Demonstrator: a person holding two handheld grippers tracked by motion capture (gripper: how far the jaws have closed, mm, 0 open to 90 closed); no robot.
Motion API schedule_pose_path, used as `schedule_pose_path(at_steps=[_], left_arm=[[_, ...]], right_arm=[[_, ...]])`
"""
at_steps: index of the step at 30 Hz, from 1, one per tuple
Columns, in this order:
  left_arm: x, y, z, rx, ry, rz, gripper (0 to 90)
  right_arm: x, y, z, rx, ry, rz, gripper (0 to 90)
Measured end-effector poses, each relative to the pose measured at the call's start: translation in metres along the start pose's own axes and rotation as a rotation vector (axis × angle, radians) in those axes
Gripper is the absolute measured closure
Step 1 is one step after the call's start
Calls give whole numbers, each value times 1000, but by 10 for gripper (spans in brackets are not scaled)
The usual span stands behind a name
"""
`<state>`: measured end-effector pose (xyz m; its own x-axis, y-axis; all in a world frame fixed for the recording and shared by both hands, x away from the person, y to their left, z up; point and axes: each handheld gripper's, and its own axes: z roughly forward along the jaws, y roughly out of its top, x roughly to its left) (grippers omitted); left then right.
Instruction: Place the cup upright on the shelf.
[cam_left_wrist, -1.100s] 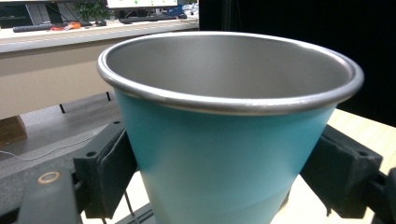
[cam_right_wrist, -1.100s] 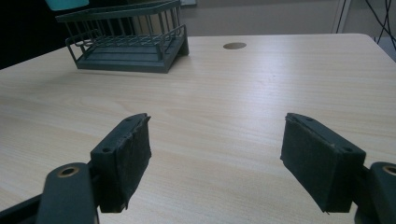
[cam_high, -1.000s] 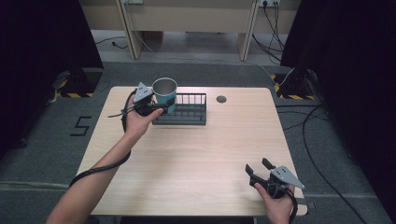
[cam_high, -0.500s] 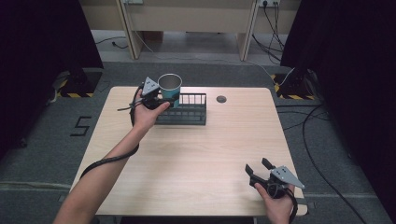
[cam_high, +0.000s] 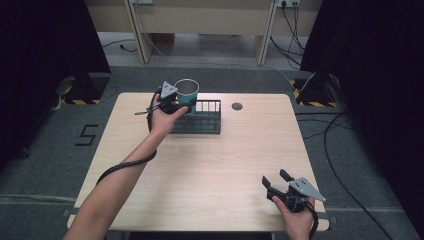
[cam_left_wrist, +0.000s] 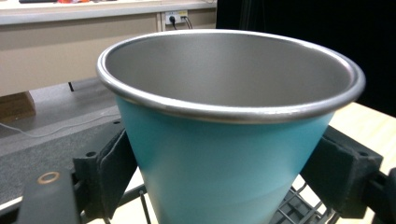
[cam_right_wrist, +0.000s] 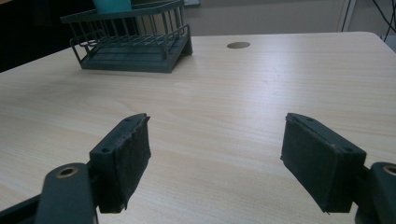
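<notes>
The teal cup (cam_high: 188, 92) stands upright, clamped between the jaws of the left gripper (cam_high: 175, 102) above the left end of the wire rack (cam_high: 205, 117) on the desk (cam_high: 210, 160). The right gripper (cam_high: 280, 187) rests spread wide, holding nothing, near the desk's front right corner.

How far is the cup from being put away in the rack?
Done: the left gripper has the teal cup clamped upright by its sides. In hand: the cup hangs above the left end of the dark wire rack, not set down yet. Left: probably lowering it in and letting go. The right gripper rests open near the table edge.
</notes>
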<state>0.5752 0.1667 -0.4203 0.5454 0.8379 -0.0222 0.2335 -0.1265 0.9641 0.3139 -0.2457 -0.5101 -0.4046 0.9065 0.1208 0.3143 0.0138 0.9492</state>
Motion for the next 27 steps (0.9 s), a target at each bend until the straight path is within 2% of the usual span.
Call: schedule_pose_path(at_steps=[9,13,27], left_arm=[[-4,-13,11,52,-6,-1,161],[-6,-17,13,76,-12,18,161],[-6,-26,17,102,-13,8,159]], right_arm=[[1,0,0,4,6,3,242],[1,0,0,4,7,0,242],[1,0,0,2,9,-4,241]])
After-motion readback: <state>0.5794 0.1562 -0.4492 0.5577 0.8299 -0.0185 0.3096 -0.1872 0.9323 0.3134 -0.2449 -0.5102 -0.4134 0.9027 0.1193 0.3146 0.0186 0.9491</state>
